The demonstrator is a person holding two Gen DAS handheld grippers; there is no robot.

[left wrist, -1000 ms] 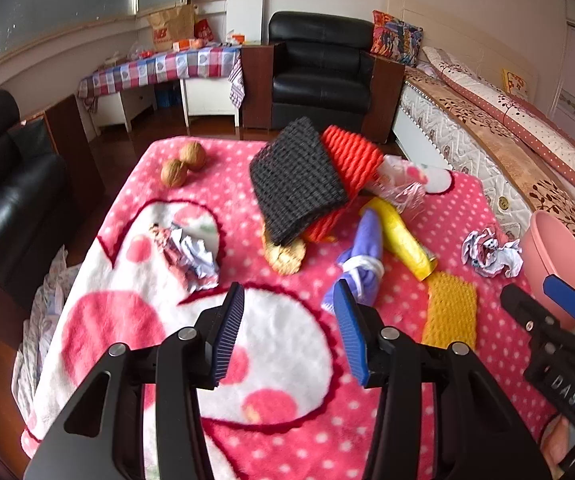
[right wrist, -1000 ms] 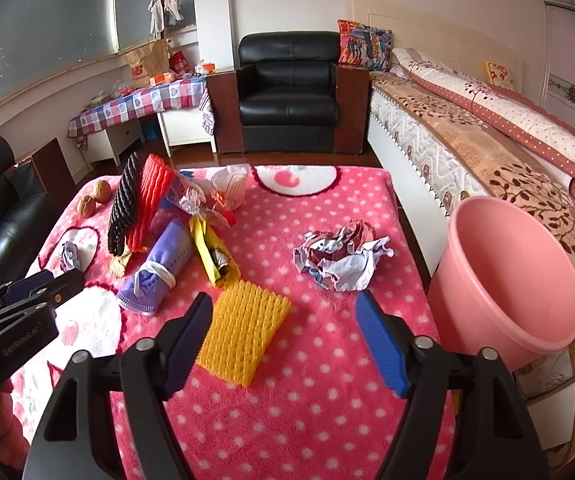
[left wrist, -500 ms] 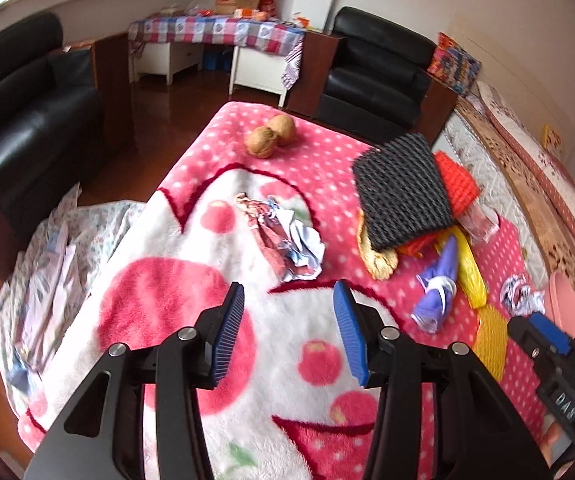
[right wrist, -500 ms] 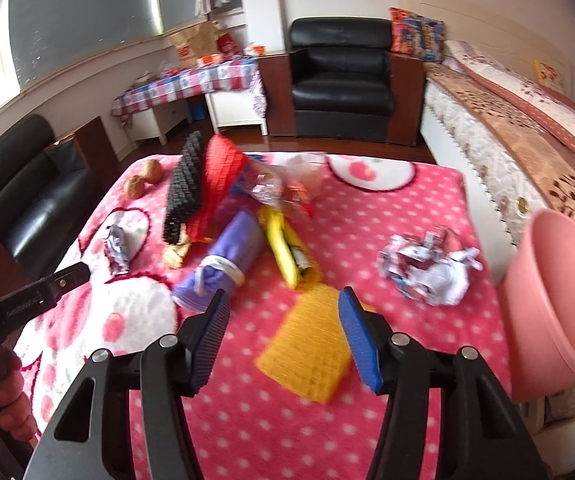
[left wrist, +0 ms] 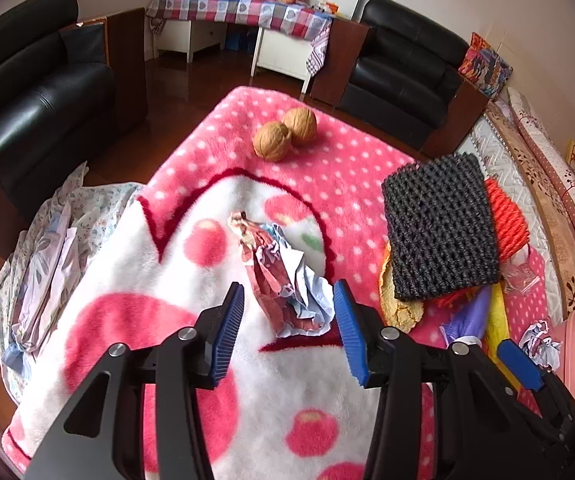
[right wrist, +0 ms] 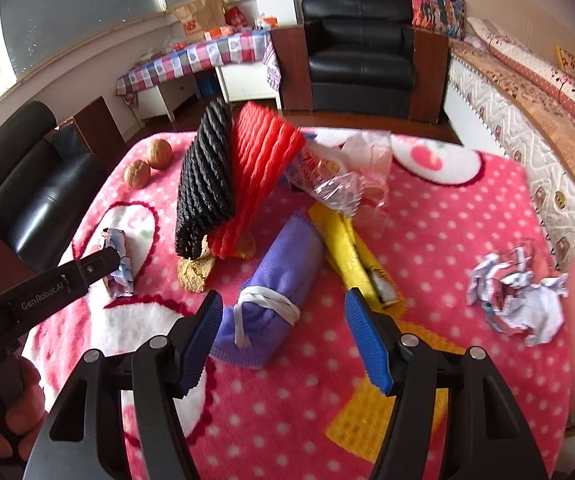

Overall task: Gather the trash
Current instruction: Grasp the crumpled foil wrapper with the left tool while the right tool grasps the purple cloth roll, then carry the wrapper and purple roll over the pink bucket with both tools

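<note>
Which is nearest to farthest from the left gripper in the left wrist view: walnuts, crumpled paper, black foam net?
1. Crumpled paper, just ahead of the left gripper, between its open jaws.
2. Black foam net, ahead to the right.
3. Walnuts, far end of the blanket.

1. The blanket (left wrist: 135,264) at the frame's centre is plush fleece, fuzzy and matt.
2. The crumpled paper (left wrist: 287,280) at centre is creased, printed and faintly shiny.
3. The two walnuts (left wrist: 283,136), upper centre, have rough, matt, wrinkled shells.
4. The black foam net (left wrist: 439,232) at right is matt open mesh; the red foam net (right wrist: 259,168) looks ribbed.
5. The purple cloth roll (right wrist: 279,280) is soft, matt fabric.
6. The sofa (left wrist: 35,92) at upper left is glossy black leather.
7. The left gripper (left wrist: 287,332) is matt black plastic, with ridged blue pads and metal screws.
</note>
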